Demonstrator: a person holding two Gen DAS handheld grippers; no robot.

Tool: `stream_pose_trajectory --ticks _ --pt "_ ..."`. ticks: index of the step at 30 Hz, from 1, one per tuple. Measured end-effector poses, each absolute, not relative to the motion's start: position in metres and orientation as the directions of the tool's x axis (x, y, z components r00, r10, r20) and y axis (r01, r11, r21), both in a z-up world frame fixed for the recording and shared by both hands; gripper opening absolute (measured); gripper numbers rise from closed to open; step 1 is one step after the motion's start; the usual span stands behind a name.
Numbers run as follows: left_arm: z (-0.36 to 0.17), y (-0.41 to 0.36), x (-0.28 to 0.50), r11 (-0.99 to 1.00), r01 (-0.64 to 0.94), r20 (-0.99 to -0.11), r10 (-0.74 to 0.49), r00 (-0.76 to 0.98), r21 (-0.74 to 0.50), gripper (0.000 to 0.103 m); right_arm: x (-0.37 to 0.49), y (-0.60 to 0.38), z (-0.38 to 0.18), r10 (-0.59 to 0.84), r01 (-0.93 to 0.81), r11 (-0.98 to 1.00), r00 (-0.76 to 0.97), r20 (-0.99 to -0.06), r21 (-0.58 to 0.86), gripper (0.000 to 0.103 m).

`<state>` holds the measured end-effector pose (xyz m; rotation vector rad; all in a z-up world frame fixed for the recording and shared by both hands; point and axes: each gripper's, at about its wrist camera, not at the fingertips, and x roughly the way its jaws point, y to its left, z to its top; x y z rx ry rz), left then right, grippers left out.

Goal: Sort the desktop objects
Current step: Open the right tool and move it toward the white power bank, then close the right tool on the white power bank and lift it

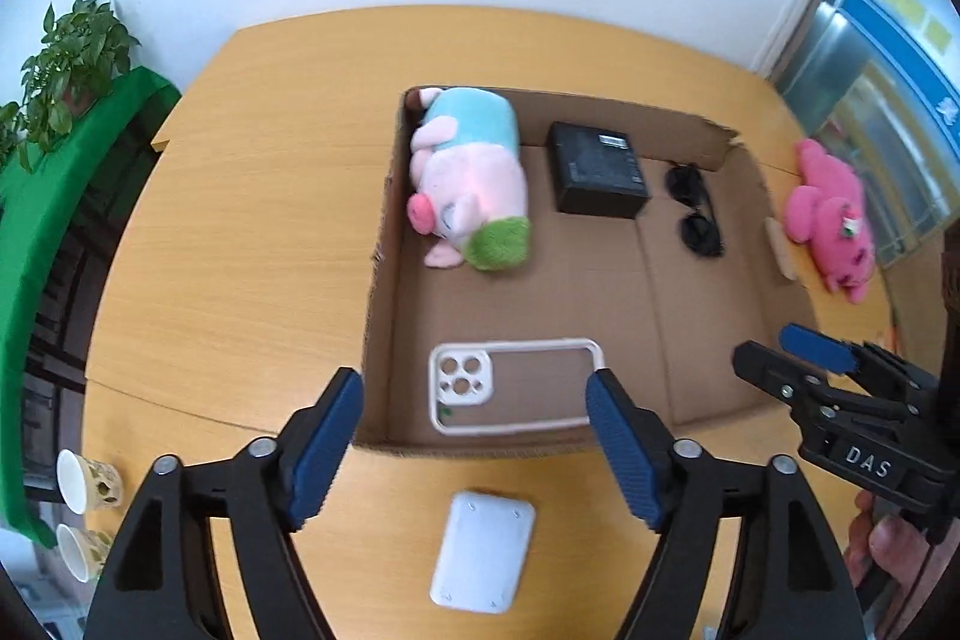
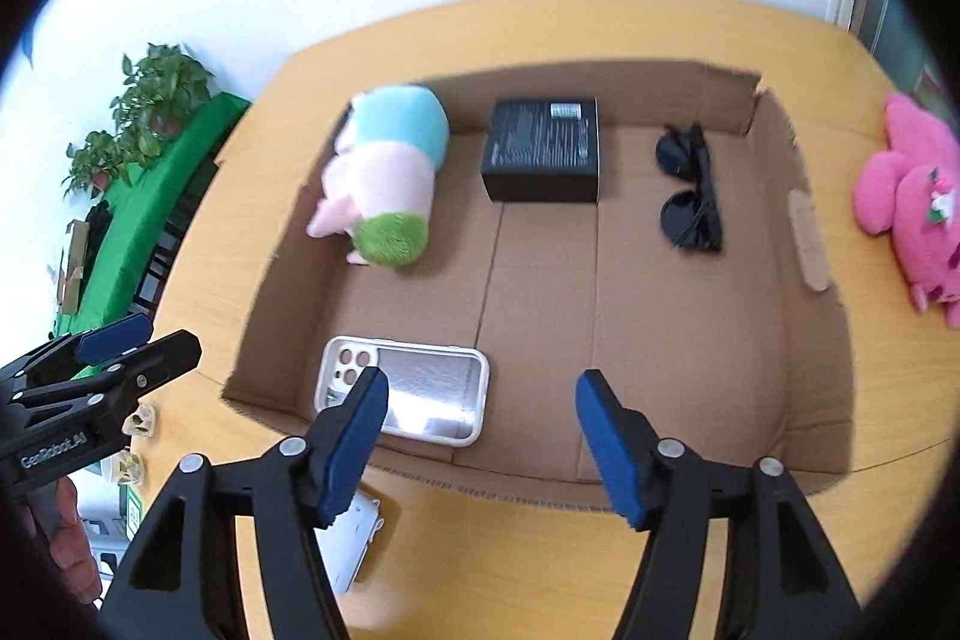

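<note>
A shallow cardboard box (image 1: 708, 340) (image 2: 690, 358) lies on the wooden desk. In it are a pink, blue and green plush pig (image 1: 471, 175) (image 2: 390, 178), a black box (image 1: 600, 169) (image 2: 543, 151), black sunglasses (image 1: 696, 211) (image 2: 690, 187) and a white phone case (image 1: 516, 385) (image 2: 420, 388). A white power bank (image 1: 483, 550) (image 2: 351, 544) lies on the desk in front of the box. A pink plush toy (image 1: 834, 214) (image 2: 912, 196) lies right of the box. My left gripper (image 1: 477, 451) is open above the power bank. My right gripper (image 2: 480, 442) is open over the box's near edge.
Two paper cups (image 1: 87, 481) stand at the desk's left front. Potted plants (image 1: 72, 64) (image 2: 150, 100) sit on a green-covered shelf at the left. A white wall is behind the desk. The right gripper shows at the right of the left wrist view (image 1: 840, 388).
</note>
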<state>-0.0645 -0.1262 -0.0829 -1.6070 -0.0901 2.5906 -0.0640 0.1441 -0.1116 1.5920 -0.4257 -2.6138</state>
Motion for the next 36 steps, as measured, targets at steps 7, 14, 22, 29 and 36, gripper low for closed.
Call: stream_pose_trajectory --ticks 7,14,22,29,36 --pt "-0.141 -0.142 -0.035 -0.98 -0.048 -0.934 0.196 -0.299 -0.191 0.083 -0.025 0.121 -0.116 -0.266 0.029 -0.958 -0.457 -0.849 0.284 0.072" --pt "-0.224 -0.147 -0.026 -0.957 -0.086 -0.951 0.287 -0.113 -0.278 0.082 0.015 0.079 -0.217 -0.486 -0.022 -0.863 -0.243 -0.84 0.505 0.072" --pt "-0.267 -0.119 -0.029 -0.907 -0.174 -0.92 0.391 -0.012 -0.383 0.065 0.026 0.014 -0.263 -0.558 0.019 -0.822 -0.225 -0.799 0.569 0.072" --pt "-0.259 -0.118 -0.021 -0.913 -0.067 -0.913 0.405 -0.042 -0.402 0.056 0.021 0.002 -0.263 -0.545 0.042 -0.831 -0.259 -0.797 0.555 0.071" --pt "-0.242 -0.1 -0.003 -0.917 0.006 -0.914 0.396 -0.085 -0.398 0.038 0.02 0.024 -0.259 -0.513 -0.028 -0.842 -0.27 -0.815 0.539 0.052"
